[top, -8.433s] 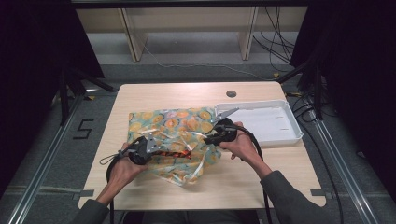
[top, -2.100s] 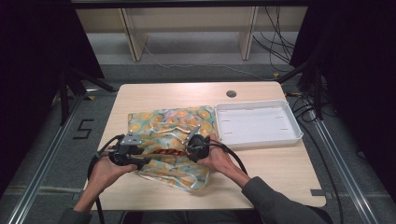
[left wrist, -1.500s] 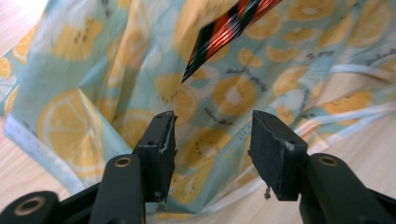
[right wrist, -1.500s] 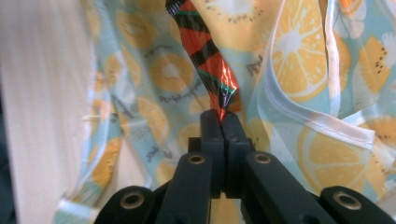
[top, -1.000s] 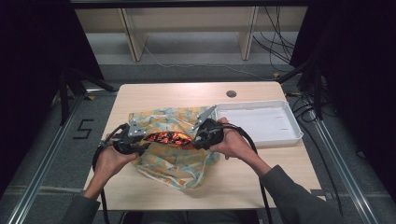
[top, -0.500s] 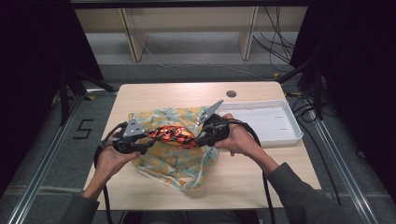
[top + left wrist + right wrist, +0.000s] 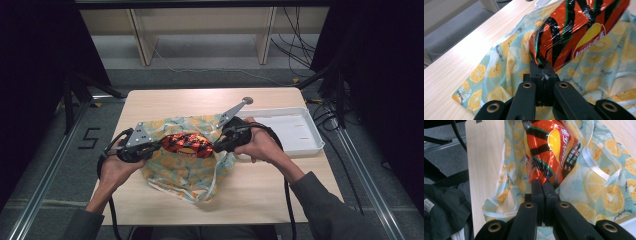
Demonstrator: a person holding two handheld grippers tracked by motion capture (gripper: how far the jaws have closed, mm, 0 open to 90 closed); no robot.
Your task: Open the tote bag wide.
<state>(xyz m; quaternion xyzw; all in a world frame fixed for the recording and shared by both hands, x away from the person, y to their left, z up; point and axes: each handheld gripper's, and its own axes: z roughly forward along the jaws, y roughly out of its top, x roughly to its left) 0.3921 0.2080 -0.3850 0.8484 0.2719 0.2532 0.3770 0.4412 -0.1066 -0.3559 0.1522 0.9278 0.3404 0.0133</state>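
Note:
A red, black and orange crisp packet (image 7: 186,144) hangs stretched between both grippers above a pale bag printed with orange slices (image 7: 185,172). My left gripper (image 7: 159,147) is shut on the packet's left end seam (image 7: 539,61); the packet (image 7: 576,27) runs away up and to the right. My right gripper (image 7: 216,146) is shut on the opposite end, with the packet (image 7: 549,150) rising from its closed jaws. The bag (image 7: 604,192) lies crumpled on the table under the packet, its clear handle strap (image 7: 591,160) loose.
A white shallow tray (image 7: 295,131) sits at the table's right, just behind my right hand. A round grey cable hole (image 7: 247,100) is near the far edge. Bare wooden table (image 7: 175,102) lies beyond the bag, and more in front of it.
Both grippers have risen and moved slightly away from the person, lifting the crisp packet up out of the bag. The bag has sagged back onto the table.

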